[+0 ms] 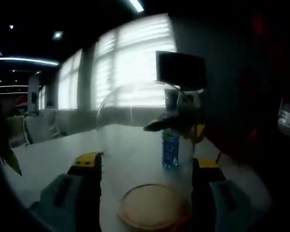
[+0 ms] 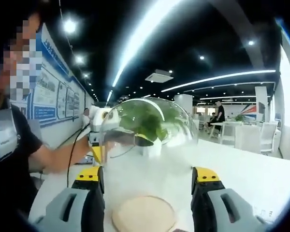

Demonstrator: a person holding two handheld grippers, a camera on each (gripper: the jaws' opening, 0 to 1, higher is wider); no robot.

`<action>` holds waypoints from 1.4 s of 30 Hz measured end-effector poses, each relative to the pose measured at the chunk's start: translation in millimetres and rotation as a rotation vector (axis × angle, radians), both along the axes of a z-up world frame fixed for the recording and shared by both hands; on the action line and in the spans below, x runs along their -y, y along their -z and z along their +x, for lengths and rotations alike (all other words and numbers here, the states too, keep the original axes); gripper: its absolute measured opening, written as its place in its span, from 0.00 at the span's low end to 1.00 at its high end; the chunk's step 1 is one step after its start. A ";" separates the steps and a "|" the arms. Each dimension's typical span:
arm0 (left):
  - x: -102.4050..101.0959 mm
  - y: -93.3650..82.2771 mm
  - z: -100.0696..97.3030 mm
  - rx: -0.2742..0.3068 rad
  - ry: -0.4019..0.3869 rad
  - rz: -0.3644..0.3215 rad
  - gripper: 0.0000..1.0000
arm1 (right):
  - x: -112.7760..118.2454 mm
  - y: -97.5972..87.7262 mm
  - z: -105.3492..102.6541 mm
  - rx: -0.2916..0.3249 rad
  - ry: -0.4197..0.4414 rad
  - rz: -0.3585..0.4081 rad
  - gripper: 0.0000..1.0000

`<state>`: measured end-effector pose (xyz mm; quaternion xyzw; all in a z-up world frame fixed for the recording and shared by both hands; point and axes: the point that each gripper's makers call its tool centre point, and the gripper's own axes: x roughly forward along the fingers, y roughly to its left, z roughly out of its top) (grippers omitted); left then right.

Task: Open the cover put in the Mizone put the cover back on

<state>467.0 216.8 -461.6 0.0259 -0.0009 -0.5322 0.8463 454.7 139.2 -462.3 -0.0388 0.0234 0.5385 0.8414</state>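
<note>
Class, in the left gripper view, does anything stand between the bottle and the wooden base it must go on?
Yes: the glass dome covers the wooden base, shutting out the bottle behind it.

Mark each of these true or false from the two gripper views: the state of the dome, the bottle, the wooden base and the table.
1. A clear glass dome is over a round wooden base. True.
2. A blue-labelled bottle stands upright on the white table beyond the dome. True.
3. The bottle is already inside the dome. False: it stands outside, behind it.
4. The wooden base is square. False: it is round.
5. The other gripper shows beyond the dome in the right gripper view. True.
</note>
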 end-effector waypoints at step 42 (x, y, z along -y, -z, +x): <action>17.4 14.9 2.8 -0.027 0.165 -0.028 0.74 | -22.3 21.6 5.6 -0.011 -0.069 -0.059 0.82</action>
